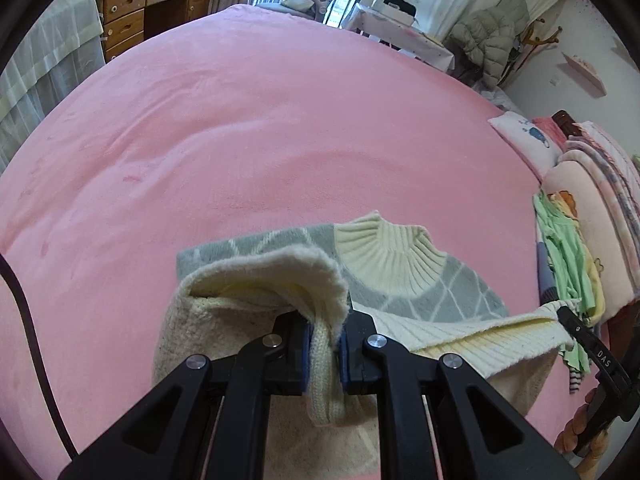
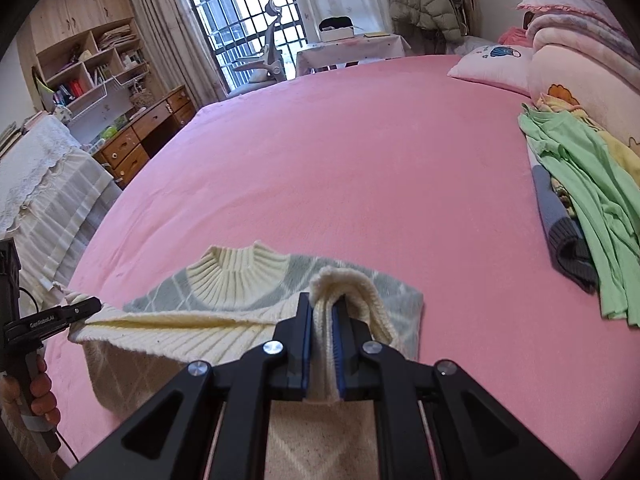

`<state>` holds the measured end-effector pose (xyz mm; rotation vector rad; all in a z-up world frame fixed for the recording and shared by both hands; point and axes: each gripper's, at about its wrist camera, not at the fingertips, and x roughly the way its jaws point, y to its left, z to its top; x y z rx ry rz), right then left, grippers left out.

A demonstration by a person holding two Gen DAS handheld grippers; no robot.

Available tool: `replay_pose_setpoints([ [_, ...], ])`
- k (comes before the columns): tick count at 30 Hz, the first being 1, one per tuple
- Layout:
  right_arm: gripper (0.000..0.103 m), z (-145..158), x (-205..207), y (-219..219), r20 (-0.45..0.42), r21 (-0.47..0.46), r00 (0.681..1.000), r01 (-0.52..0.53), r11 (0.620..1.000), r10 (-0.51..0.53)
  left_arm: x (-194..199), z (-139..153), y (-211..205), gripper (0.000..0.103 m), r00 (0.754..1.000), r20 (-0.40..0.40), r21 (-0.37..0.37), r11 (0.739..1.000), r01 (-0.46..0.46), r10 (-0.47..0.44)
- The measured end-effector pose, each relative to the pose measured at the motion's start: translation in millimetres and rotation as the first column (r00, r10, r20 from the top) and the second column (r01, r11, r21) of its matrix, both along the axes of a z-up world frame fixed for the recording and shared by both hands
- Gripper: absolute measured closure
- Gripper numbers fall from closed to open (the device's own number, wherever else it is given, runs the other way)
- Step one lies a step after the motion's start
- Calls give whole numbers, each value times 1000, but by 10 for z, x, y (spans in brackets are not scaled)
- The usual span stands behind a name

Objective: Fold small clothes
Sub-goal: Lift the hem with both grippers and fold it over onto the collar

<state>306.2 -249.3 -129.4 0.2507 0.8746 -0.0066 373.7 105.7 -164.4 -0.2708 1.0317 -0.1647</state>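
both my left claw (image 1: 324, 344) and right claw (image 2: 322, 344) were clamped on the sweater (image 1: 400, 268) hem, lifting it to fold toward the collar (image 2: 236, 268).

Light: soft, even daylight, bright without harshness.
Source: barred window (image 2: 240, 16) at the top of both frames, slightly blown out.
Shadows: faint, diffuse on the pink bed (image 1: 280, 120).
Distortion: strong fisheye curving, black vignette in the corners.
Focus: centre sharp; nearest parts at the bottom slightly soft.
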Motion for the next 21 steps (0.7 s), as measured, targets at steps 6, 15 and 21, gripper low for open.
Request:
replay_pose_setpoints([
  [6,95,-245,401,-38,-38,-7,999,27,1000,-27,380,-283,-85,94,999,-43,33,999,-5,7],
  [15,95,-611,800,-64,-107,-36,993,51,998,-54,703,-687,-133,93,992,-120,50,999,-16,22],
  [21,95,-772,938,-26,-163,-65,985,43,997,-53,830,-828,-93,89,980,-199,31,1000,-2,8],
])
